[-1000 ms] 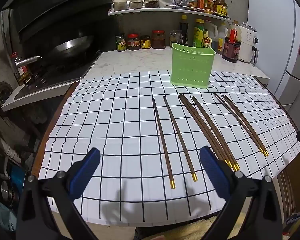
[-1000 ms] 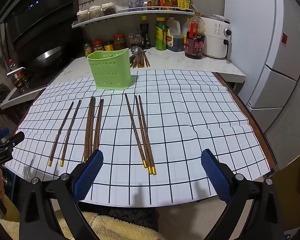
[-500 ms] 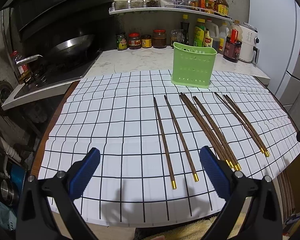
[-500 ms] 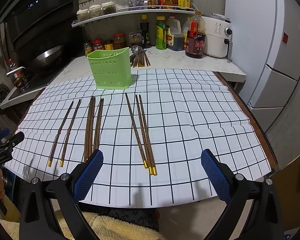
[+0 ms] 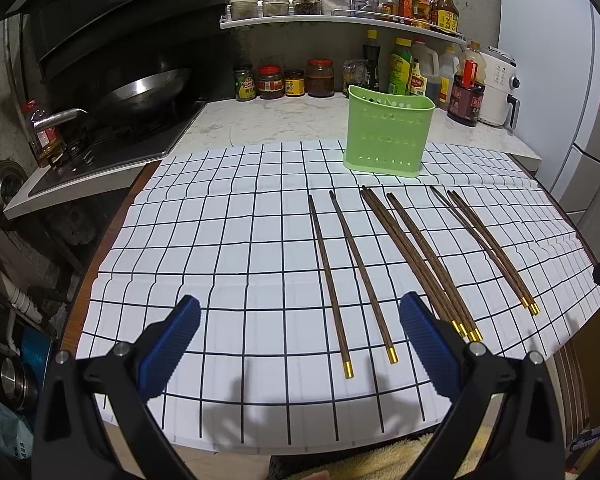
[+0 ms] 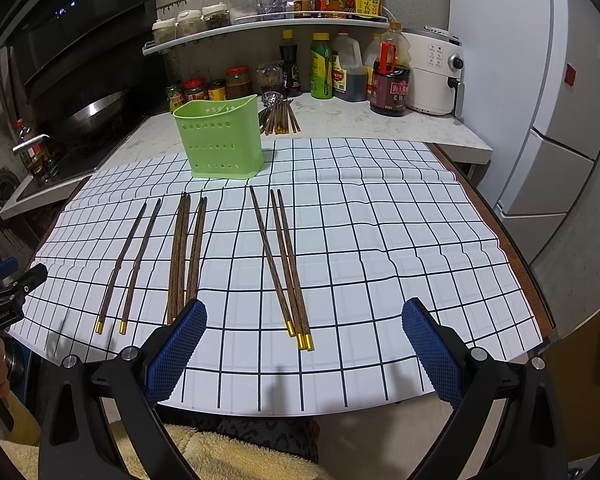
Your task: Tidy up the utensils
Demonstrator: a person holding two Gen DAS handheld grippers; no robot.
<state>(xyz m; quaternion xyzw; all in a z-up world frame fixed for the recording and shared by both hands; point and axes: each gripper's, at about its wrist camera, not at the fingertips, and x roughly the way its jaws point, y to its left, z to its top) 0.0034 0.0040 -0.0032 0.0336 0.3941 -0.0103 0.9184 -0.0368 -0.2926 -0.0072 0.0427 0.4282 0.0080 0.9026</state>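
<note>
Several brown chopsticks with gold ends lie in three groups on a black-grid white cloth (image 5: 220, 240): a left pair (image 5: 350, 276) (image 6: 130, 258), a middle bunch (image 5: 418, 256) (image 6: 184, 252) and a right bunch (image 5: 486, 248) (image 6: 284, 264). A green perforated utensil holder (image 5: 388, 138) (image 6: 220, 140) stands upright at the far edge of the cloth. My left gripper (image 5: 300, 320) is open and empty above the near edge, in front of the left pair. My right gripper (image 6: 304, 328) is open and empty above the near ends of the right bunch.
More chopsticks and spoons (image 6: 280, 114) lie on the marble counter behind the holder. Jars, sauce bottles (image 6: 390, 80) and a white appliance (image 6: 436, 76) line the back. A wok (image 5: 140, 92) sits on the stove at left. A fridge (image 6: 560, 120) stands at right.
Both grippers have drifted slightly; the view shifts a little. Nothing on the cloth has moved.
</note>
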